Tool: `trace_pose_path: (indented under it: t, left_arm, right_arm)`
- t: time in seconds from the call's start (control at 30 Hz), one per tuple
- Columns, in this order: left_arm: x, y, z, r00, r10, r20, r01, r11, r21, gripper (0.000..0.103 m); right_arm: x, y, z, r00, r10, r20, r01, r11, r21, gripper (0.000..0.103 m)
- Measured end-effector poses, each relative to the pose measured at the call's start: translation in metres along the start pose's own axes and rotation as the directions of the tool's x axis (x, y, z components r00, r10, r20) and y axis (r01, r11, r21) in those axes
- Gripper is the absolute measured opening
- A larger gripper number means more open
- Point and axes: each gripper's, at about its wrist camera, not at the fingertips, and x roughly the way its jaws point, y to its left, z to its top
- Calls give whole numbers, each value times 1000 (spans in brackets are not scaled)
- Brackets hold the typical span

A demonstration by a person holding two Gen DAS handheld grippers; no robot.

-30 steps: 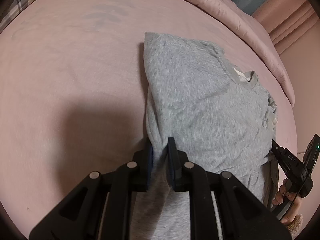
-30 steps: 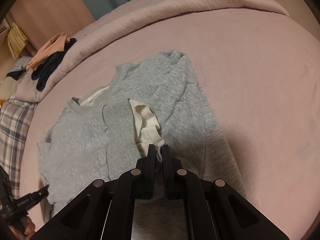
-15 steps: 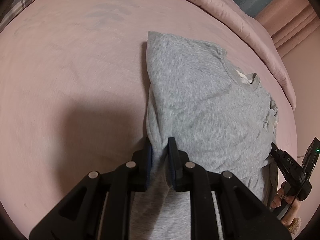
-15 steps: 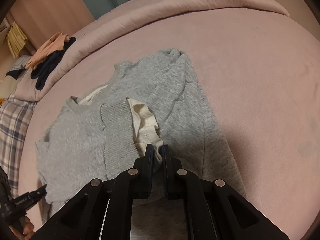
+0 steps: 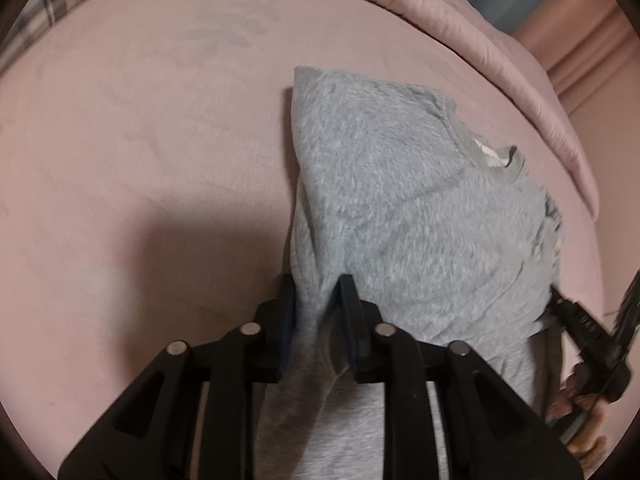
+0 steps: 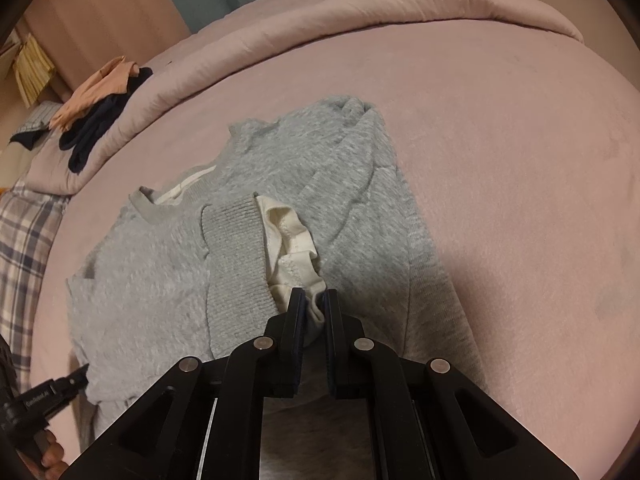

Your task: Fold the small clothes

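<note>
A small grey fleece sweatshirt (image 5: 420,216) lies on a pink bed, partly folded over itself. My left gripper (image 5: 318,294) is shut on a bunched edge of the sweatshirt at its near left side. My right gripper (image 6: 314,304) is shut on the sweatshirt's hem, where the ribbed grey band (image 6: 236,256) and the white lining (image 6: 292,248) turn up. The sweatshirt also shows in the right wrist view (image 6: 344,176), with its collar (image 6: 160,208) at the left. The right gripper's tool appears at the right edge of the left wrist view (image 5: 584,332).
The pink bed sheet (image 5: 140,140) spreads left of the sweatshirt. A rolled pink duvet (image 6: 320,28) runs along the far side. Peach and navy clothes (image 6: 100,108) lie on the duvet at the far left. A plaid cloth (image 6: 24,240) lies at the left edge.
Both grippers keep their hold. The sweatshirt has shifted slightly away in both views as the held edges are carried a little forward over it.
</note>
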Motion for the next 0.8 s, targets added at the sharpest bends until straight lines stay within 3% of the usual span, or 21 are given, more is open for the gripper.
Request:
trace_pose_path:
  t: [0.07, 0.13, 0.17, 0.2, 0.3, 0.57, 0.8]
  left_arm:
    - [-6, 0, -1, 999, 34, 12, -33, 999, -3, 46]
    - [-16, 5, -2, 1000, 0, 23, 1, 1000, -25, 83]
    - [-21, 8, -4, 998, -48, 27, 49, 998, -37, 88]
    - [-27, 10, -7, 995, -89, 34, 91, 995, -50, 90]
    - [-47, 10, -16, 994, -99, 55, 101, 994, -50, 90]
    - [-95, 7, -62, 989, -107, 102, 108, 994, -4, 94]
    - [-109, 8, -104, 990, -106, 94, 106, 994, 3, 96]
  right_arm:
    - [-4, 0, 0, 1000, -10, -2, 10, 1000, -4, 14]
    - [-12, -1, 1, 1000, -22, 5, 22, 1000, -1, 32]
    - [-18, -2, 0, 1000, -20, 22, 20, 1000, 7, 49]
    - [-24, -3, 0, 999, -1, 34, 0, 1000, 17, 61]
    - [-45, -7, -1, 997, 57, 54, -59, 998, 37, 75]
    - [-99, -5, -23, 986, 107, 126, -100, 993, -63, 88]
    - [-124, -5, -51, 982, 117, 151, -92, 982, -166, 95]
